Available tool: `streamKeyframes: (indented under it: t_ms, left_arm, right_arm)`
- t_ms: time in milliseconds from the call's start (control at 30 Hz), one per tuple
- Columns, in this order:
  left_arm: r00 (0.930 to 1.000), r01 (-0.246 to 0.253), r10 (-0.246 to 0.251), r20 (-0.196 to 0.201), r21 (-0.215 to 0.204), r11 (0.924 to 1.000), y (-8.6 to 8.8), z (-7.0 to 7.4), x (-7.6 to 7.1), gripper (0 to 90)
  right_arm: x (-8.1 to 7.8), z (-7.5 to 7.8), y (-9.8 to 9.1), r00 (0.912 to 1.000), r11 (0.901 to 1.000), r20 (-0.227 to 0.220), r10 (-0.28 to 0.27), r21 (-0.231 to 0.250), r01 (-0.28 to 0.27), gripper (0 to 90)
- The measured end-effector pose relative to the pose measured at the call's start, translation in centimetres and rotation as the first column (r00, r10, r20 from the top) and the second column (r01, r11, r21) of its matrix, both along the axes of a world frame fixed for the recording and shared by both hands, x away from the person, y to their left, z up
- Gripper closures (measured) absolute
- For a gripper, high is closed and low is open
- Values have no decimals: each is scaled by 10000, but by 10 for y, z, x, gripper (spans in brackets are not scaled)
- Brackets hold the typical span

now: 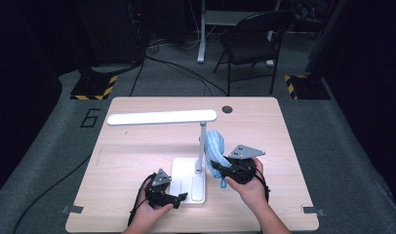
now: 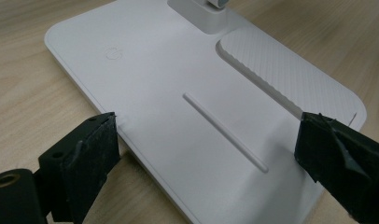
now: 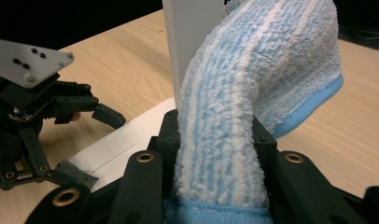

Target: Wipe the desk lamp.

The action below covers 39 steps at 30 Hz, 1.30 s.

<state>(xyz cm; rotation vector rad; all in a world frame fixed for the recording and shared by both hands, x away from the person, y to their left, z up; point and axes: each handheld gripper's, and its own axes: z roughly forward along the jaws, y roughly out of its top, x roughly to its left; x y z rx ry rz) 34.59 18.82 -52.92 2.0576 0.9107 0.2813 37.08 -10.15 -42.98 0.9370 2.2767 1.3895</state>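
In the right gripper view the right gripper point(image 3: 215, 154) has its jaws pinched on a bunched blue-and-white cloth point(image 3: 253, 79), which rises from between them at bottom centre, arches to the upper right and lies against the white lamp post point(image 3: 190, 42) at top centre. In the high view that gripper point(image 1: 224, 170) sits right of centre with the cloth point(image 1: 214, 146) just right of the post point(image 1: 202, 146), touching or nearly so; the post's long axis runs upright, so a wipe would likely travel along it, and the right hand is the nearer one. The left gripper point(image 2: 206, 154) stands with jaws spread to either side of the white lamp base point(image 2: 169, 93), one pad at lower left by the base's edge, the other at lower right; whether the pads press the edges I cannot tell, though it looks like bracing. In the high view it point(image 1: 174, 199) lies at lower centre by the base point(image 1: 186, 180). The cloth hides where it meets the post, and the post's foot is cut off at the top of the left gripper view. The lamp head point(image 1: 162, 117) glares above the wooden table point(image 1: 264, 131).
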Motion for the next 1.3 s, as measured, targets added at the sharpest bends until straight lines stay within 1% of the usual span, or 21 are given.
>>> streamKeyframes:
  t_ms: [67, 100, 133, 300, 333, 400, 433, 700, 867, 933, 1033, 1067, 1100, 1167, 1267, 1300]
  left_arm:
    - [10000, 0, 0, -1, -2, 10000, 0, 0, 0, 65]
    - [10000, 0, 0, 1, -1, 10000, 0, 0, 0, 65]
    - [10000, 3, -3, -2, 1, 10000, 0, 0, 0, 65]
    - [10000, 0, 0, -15, -22, 10000, 0, 0, 0, 65]
    - [10000, 2, -2, -22, -26, 10000, 0, 0, 0, 65]
    - [10000, -11, 11, -35, -49, 10000, 0, 0, 1, 65]
    - [10000, -9, 9, -33, -44, 10000, 0, 0, 1, 65]
    - [10000, -8, 7, -32, -40, 10000, 0, 0, 1, 65]
    - [10000, -9, 9, -37, -43, 10000, 0, 0, 1, 65]
    - [10000, -12, 12, -34, -45, 10000, 0, 0, 1, 65]
    - [10000, -12, 12, -36, -46, 10000, 0, 0, 1, 65]
    - [10000, -13, 13, -37, -38, 10000, 0, 0, 1, 65]
    - [10000, -13, 13, -36, -40, 10000, 0, 0, 1, 65]
    - [10000, -12, 11, -32, -49, 10000, 0, 0, 1, 65]
    - [10000, -13, 13, -32, -37, 10000, 0, 0, 1, 65]
    - [10000, -10, 9, -30, -47, 10000, 0, 0, 1, 65]
  right_arm:
    - [-2, -6, 0, 10000, 9999, -41, -44, -143, 44, 654]
    - [-3, -9, 0, 9999, 9999, -88, -99, -131, 98, 654]
    - [-3, -12, 0, 9999, 9998, -114, -55, -197, 53, 654]
    - [-4, -24, -1, 9988, 9994, -362, -319, -146, 314, 654]
    - [-4, -26, -2, 9990, 9994, -352, -291, -196, 284, 654]
    - [-5, -31, -1, 9982, 9988, -403, -438, -233, 429, 654]
    - [-6, -34, -1, 9982, 9987, -454, -396, -325, 381, 654]
    - [-8, -55, 4, 9954, 9974, -782, -545, -517, 505, 654]
    - [-8, -63, 6, 9941, 9959, -907, -601, -724, 536, 654]
    - [-8, -66, 9, 9942, 9942, -804, -719, -858, 649, 654]
    - [-7, -70, 11, 9929, 9919, -862, -817, -1043, 726, 654]
    - [-7, -71, 12, 9926, 9923, -932, -779, -1037, 681, 654]
    - [-6, -73, 13, 9912, 9915, -982, -887, -1036, 785, 654]
    - [-5, -74, 15, 9908, 9910, -1026, -887, -1094, 774, 654]
    - [-2, -75, 18, 9917, 9908, -986, -820, -1154, 704, 654]
    - [-2, -76, 19, 9907, 9906, -1083, -819, -1186, 689, 654]
